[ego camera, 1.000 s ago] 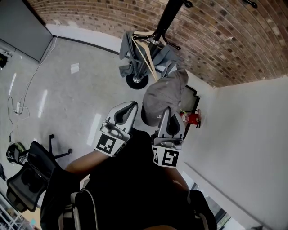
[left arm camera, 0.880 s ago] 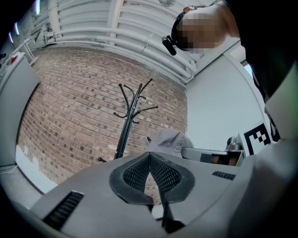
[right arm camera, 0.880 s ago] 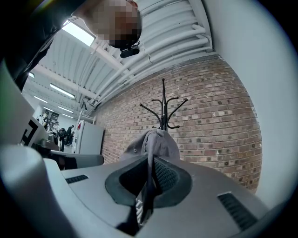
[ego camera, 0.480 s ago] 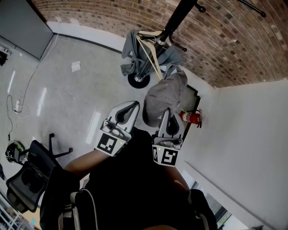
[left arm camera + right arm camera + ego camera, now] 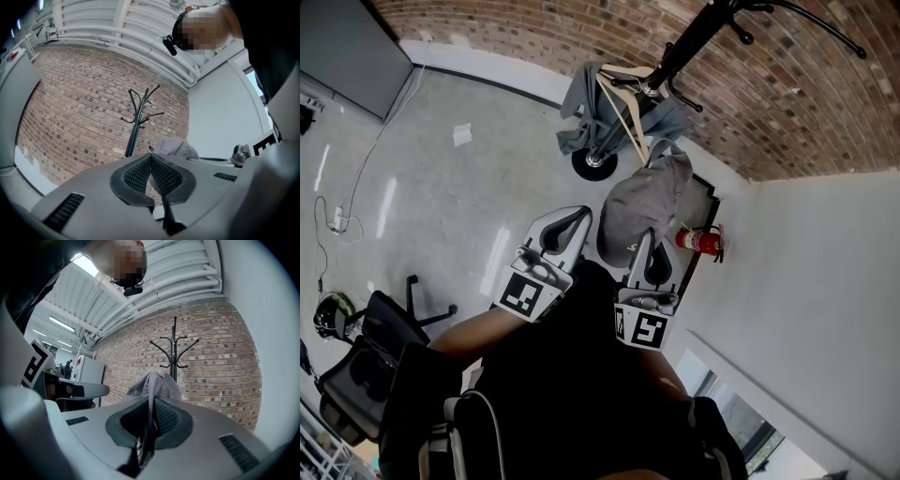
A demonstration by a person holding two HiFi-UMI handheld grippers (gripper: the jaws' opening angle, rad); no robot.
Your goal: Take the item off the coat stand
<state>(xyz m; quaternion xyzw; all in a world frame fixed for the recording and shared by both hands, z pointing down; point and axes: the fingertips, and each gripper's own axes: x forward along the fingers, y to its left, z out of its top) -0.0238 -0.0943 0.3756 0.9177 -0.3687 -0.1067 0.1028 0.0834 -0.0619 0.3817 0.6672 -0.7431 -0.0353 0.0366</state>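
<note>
- Head view: the right claw (image 5: 649, 255) is clamped on an edge of the grey cap (image 5: 642, 211). The cap hangs clear of the coat stand (image 5: 675, 56), on the person's side of it. The left claw (image 5: 565, 228), further from the stand's pole than the cap, is pressed together on nothing. A grey garment (image 5: 581, 103) and a wooden hanger (image 5: 623, 103) hang on the stand just beyond the cap. A swing back toward the stand could, I judge, snag them.
- Left gripper view: the jaws meet with nothing between them, so this claw gives no support if the cap slips.
- Right gripper view: the jaws pinch only a thin fold of cloth, in front of the stand. A quick move might let the floppy cap slide out and drop to the floor (image 5: 441, 197).
</note>
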